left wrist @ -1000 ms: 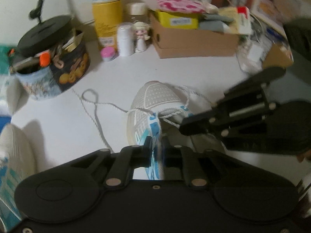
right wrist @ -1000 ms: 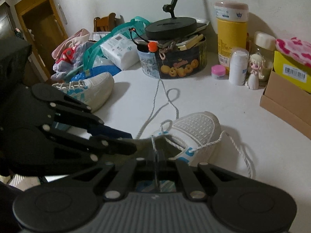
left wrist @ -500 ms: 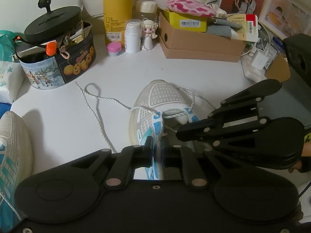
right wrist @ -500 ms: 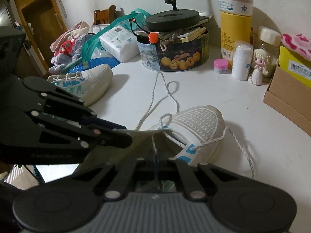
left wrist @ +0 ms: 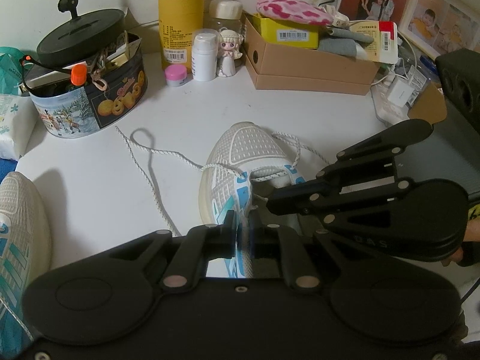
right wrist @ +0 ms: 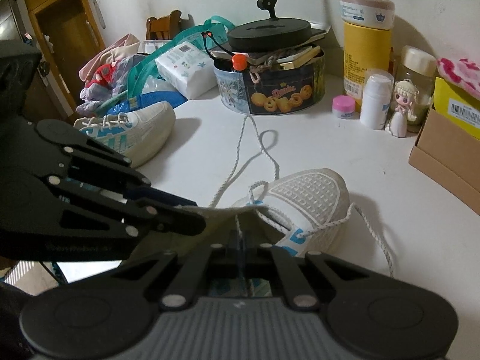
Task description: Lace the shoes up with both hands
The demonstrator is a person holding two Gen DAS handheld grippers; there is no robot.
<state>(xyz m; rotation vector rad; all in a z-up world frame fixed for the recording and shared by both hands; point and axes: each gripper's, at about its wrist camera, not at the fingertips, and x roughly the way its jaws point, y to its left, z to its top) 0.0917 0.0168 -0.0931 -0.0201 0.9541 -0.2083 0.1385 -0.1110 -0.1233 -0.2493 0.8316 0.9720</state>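
Shoe: white mesh trainer [left wrist: 240, 162] with blue side marks, lying on the white table [left wrist: 90, 186] near its middle, toe toward the back clutter; seen also from the right wrist [right wrist: 309, 201].
Lace: white speckled cord [left wrist: 168, 154], threaded through the lowest eyelets; one end runs left across the table in a loop toward the biscuit tin, the other curls past the toe on the right side [right wrist: 372, 234].
Left claw: [left wrist: 243, 231] fingers drawn together on the shoe's upper edge at the eyelet side; in the right wrist view it reaches in from the left [right wrist: 192, 225], tip at the pale tongue edge.
Right claw: [right wrist: 241, 240] fingers together, a thin strand of lace rising from between them; in the left wrist view it comes in from the right [left wrist: 270, 204], tip just over the shoe opening.
Second shoe: matching trainer [right wrist: 135, 129], already laced, well apart at the left table edge.
Biscuit tin: round printed tin [left wrist: 90, 105], packed with small items, a black stand base on top.
Back row: yellow canister [left wrist: 180, 27], white pump bottle [left wrist: 205, 55], pink-lidded jar [left wrist: 176, 75], small doll figure [left wrist: 229, 52].
Cardboard box: open brown box [left wrist: 309, 69] at back right, holding a yellow carton and pink patterned cloth.
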